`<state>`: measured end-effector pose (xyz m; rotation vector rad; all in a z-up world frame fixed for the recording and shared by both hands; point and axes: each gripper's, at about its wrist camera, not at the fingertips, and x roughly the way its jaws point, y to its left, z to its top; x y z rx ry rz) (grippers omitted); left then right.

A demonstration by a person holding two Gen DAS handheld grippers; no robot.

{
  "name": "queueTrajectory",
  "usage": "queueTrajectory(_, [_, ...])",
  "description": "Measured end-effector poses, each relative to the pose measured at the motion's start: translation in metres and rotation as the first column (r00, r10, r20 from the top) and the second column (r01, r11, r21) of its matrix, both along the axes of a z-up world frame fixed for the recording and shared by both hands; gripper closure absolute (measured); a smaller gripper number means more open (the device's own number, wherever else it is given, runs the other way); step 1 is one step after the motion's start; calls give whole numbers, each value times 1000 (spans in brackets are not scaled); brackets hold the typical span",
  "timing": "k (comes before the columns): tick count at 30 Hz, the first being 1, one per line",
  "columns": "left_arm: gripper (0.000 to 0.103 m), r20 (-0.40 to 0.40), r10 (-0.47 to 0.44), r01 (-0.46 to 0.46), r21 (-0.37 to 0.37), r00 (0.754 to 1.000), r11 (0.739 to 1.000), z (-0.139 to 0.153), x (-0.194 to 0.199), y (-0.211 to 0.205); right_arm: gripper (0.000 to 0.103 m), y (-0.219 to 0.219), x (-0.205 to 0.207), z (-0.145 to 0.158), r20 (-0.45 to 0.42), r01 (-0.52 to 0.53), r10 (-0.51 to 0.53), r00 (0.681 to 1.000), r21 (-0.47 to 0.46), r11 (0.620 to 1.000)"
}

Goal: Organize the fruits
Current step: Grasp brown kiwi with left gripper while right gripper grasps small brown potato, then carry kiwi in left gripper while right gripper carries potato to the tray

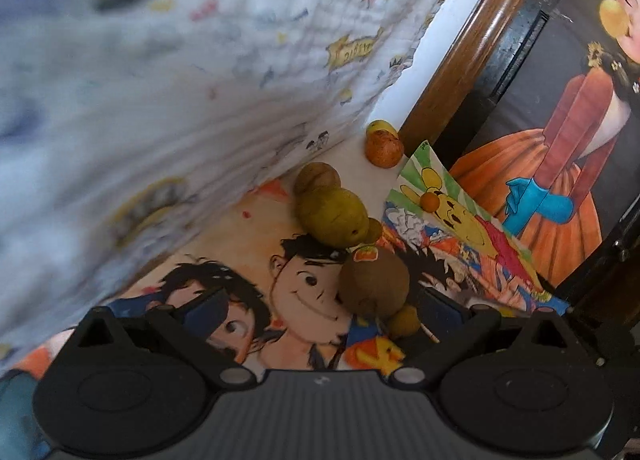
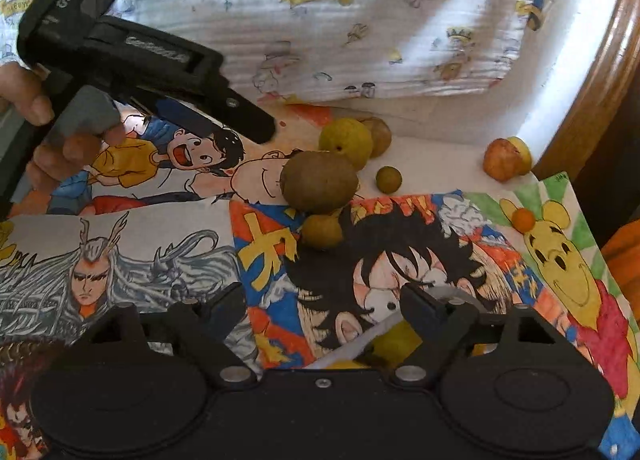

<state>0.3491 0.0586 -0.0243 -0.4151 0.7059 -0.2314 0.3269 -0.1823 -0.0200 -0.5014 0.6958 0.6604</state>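
- Brown, fuzzy kiwi [image 2: 319, 182] lies near the middle of the counter [image 2: 436, 151], on cartoon drawings [image 2: 360, 260] that cover most of the surface.
- Yellow-green guava [image 2: 347, 141] sits just behind the kiwi, touching it in both views; a second brown fruit [image 2: 380, 135] rests against the guava's far side.
- Two small olive-green round fruits: one [image 2: 321, 231] just in front of the kiwi, the other [image 2: 388, 179] beside the kiwi on its right in the right wrist view.
- Orange-brown fruit [image 2: 501, 159] lies well apart, by the wooden frame [image 2: 592, 107], with a yellow piece [image 2: 520, 151] touching it from behind.
- Small orange ball-like fruit [image 2: 523, 219] rests on the bear drawing [image 2: 560, 260], apart from the cluster.
- Printed white cloth [image 2: 360, 19] hangs behind the fruits, its lower edge reaching the counter.
- Left claw [image 1: 320, 300]: fingers stand wide apart and grip nothing; from its own camera the kiwi [image 1: 374, 280] and a small green fruit [image 1: 404, 320] appear in the gap between them, ahead of the tips. From the right wrist view it is seen above the drawings, held by a hand [image 2: 44, 119].
- Right claw [image 2: 324, 300]: jaws part-way open and empty, above the drawings, short of the fruit cluster.
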Motion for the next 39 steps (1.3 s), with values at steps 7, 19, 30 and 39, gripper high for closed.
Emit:
queueTrajectory(7, [1, -20, -31, 30, -54, 999, 998, -12, 25, -10, 36, 13, 15, -4, -13, -17, 17, 1000, 3, 1000])
queueTrajectory(19, [6, -62, -62, 53, -132, 996, 990, -24, 51, -13, 49, 18, 40, -12, -74, 23, -19, 997, 60, 998])
queueTrajectory(30, [16, -68, -60, 51, -129, 996, 990, -27, 60, -25, 57, 23, 52, -14, -88, 55, -49, 995, 66, 996])
queueTrajectory(39, [34, -75, -56, 45, -142, 996, 989, -29, 62, -28, 60, 32, 56, -16, -109, 37, -32, 994, 50, 998])
